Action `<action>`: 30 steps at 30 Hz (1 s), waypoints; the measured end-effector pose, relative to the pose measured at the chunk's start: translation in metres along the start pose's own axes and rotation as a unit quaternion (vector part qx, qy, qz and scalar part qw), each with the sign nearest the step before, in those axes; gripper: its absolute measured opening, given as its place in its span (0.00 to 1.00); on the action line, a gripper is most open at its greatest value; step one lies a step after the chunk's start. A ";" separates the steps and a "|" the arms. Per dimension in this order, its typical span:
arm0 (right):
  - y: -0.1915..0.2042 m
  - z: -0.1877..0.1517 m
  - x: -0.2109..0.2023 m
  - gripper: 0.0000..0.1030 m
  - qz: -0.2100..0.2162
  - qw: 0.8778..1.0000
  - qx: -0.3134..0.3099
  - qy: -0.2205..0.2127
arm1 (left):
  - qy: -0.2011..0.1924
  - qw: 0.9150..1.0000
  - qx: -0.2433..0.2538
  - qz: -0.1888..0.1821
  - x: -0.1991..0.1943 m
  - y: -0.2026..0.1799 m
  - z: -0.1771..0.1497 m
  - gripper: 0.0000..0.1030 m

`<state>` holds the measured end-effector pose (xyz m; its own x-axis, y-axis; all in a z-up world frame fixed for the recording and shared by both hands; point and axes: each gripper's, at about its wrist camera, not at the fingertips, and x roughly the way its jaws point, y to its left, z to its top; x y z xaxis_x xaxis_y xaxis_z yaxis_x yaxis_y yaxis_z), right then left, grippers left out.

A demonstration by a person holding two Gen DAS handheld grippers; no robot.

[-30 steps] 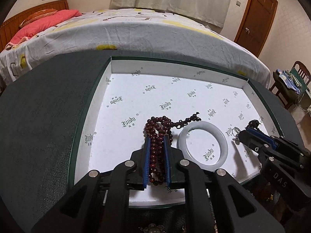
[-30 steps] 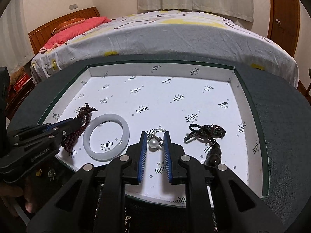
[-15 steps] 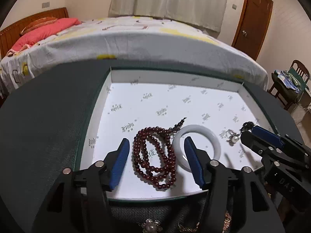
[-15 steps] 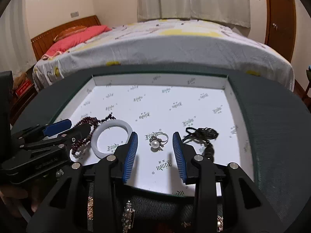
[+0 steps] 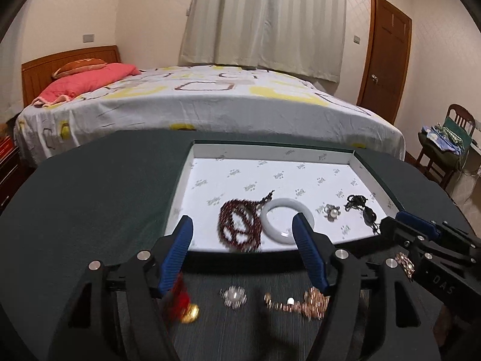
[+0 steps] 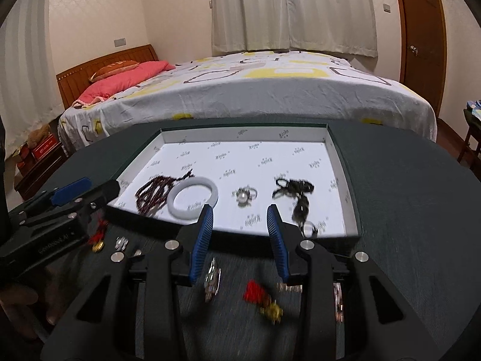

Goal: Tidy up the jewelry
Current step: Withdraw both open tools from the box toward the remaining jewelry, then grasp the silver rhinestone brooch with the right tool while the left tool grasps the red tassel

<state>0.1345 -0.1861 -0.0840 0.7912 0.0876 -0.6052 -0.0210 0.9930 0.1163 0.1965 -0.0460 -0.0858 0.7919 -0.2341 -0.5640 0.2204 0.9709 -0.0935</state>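
A white-lined tray (image 5: pixel 210 150) (image 6: pixel 348 186) on the dark table holds a dark red bead string (image 5: pixel 239 227) (image 6: pixel 153 191), a white jade bangle (image 5: pixel 287 219) (image 6: pixel 192 197), a pearl ring (image 5: pixel 330 210) (image 6: pixel 245 195) and a black cord pendant (image 5: pixel 365 210) (image 6: pixel 296 194). My left gripper (image 5: pixel 242 225) is open and empty, pulled back before the tray's near edge. My right gripper (image 6: pixel 240 210) is open and empty, also before the near edge. Loose pieces lie on the table below them: a red-tasselled gold charm (image 5: pixel 183 303) (image 6: pixel 264 299), a silver brooch (image 5: pixel 233 294) and a gold chain (image 5: pixel 303 300).
A bed (image 5: pixel 210 102) with a patterned sheet stands beyond the table. A wooden door (image 5: pixel 384 69) and a chair (image 5: pixel 445 147) with clothes are at the right. A low red cabinet (image 6: pixel 39 162) stands left of the table.
Both grippers opened, letting go of the bead string and the pearl ring in the tray, then drew back and up toward me. Loose jewelry on the near table came into view.
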 end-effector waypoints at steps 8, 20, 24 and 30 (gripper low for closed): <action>-0.002 -0.029 -0.026 0.36 -0.013 1.000 -0.002 0.003 | 0.012 1.000 -0.007 0.017 -0.023 0.006 -0.025 0.65; 0.011 -0.036 -0.011 0.34 0.005 0.999 -0.013 0.034 | 0.041 0.998 -0.013 0.036 -0.021 0.019 -0.040 0.65; 0.020 -0.032 0.005 0.34 0.010 0.998 -0.022 0.056 | 0.058 0.997 -0.015 0.042 -0.014 0.024 -0.042 0.65; 0.028 -0.033 0.026 0.25 0.013 0.995 -0.029 0.095 | 0.077 0.996 -0.020 0.048 -0.007 0.031 -0.045 0.65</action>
<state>0.1345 -0.1536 -0.1226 0.6600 0.1211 -0.7415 -0.0799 0.9926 0.0909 0.1724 -0.0125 -0.1218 0.7113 -0.1335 -0.6901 0.1235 0.9903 -0.0642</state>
